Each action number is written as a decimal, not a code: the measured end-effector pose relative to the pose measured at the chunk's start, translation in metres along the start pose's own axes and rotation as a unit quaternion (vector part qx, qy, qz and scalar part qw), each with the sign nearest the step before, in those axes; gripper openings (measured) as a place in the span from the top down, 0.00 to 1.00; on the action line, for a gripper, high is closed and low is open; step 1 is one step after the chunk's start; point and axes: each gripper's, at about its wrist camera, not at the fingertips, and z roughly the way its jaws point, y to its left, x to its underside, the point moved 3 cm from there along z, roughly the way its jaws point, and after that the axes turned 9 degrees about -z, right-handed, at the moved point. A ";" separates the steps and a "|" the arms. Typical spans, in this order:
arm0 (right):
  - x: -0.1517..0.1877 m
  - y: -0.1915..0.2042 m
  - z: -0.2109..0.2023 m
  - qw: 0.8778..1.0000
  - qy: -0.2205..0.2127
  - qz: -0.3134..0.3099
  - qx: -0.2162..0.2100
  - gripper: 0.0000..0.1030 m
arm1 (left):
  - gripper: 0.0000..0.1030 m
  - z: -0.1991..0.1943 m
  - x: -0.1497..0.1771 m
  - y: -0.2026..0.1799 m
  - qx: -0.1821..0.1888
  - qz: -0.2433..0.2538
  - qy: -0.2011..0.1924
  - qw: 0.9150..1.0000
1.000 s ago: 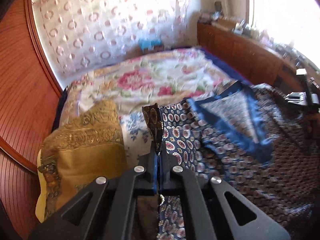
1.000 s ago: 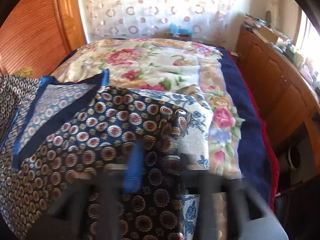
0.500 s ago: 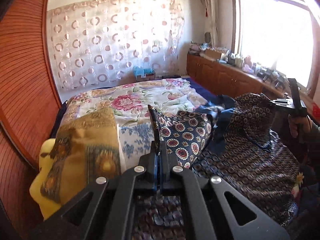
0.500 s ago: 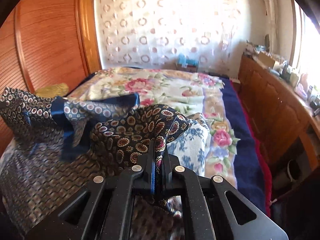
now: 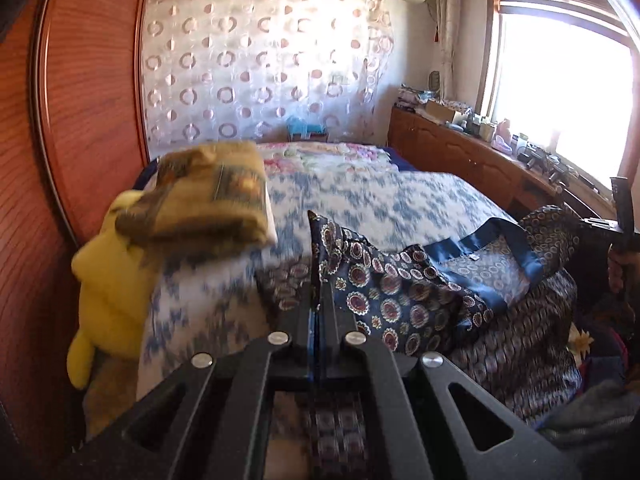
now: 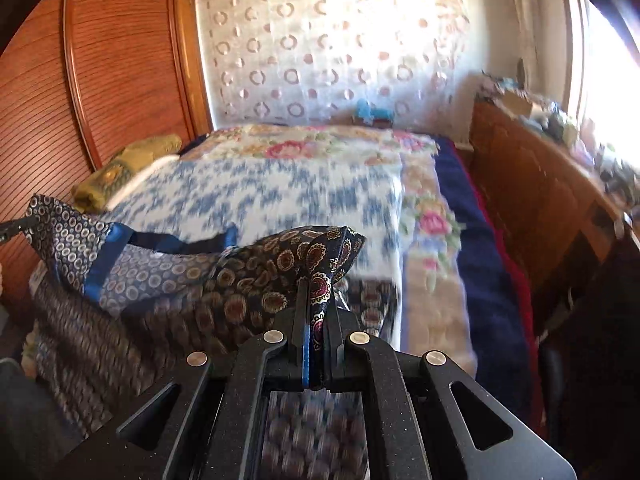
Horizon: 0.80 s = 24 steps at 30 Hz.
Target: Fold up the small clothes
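A corner of the patterned navy garment (image 5: 400,296) is pinched in each closed hand-held gripper, left (image 5: 318,300) and right (image 6: 316,320), so the cloth is stretched above the bed (image 6: 280,184), likely for spreading before folding.

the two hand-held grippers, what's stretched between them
The patterned garment: the left hand-held gripper and right hand-held gripper each pinch a corner, and its blue-trimmed edge sags between them, clearest in the right wrist view.
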 end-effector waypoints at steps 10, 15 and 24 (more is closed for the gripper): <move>0.060 0.013 -0.007 0.998 0.055 0.010 0.001 0.98 | 0.94 -0.005 0.034 -0.001 -0.003 0.014 0.015 1.000; 0.056 0.015 -0.005 0.998 0.059 0.003 0.005 0.93 | 0.88 -0.007 0.020 -0.004 0.008 0.019 0.012 1.000; 0.033 0.012 -0.038 1.000 0.019 -0.007 0.011 0.55 | 0.87 0.006 -0.003 -0.001 -0.012 0.019 0.009 1.000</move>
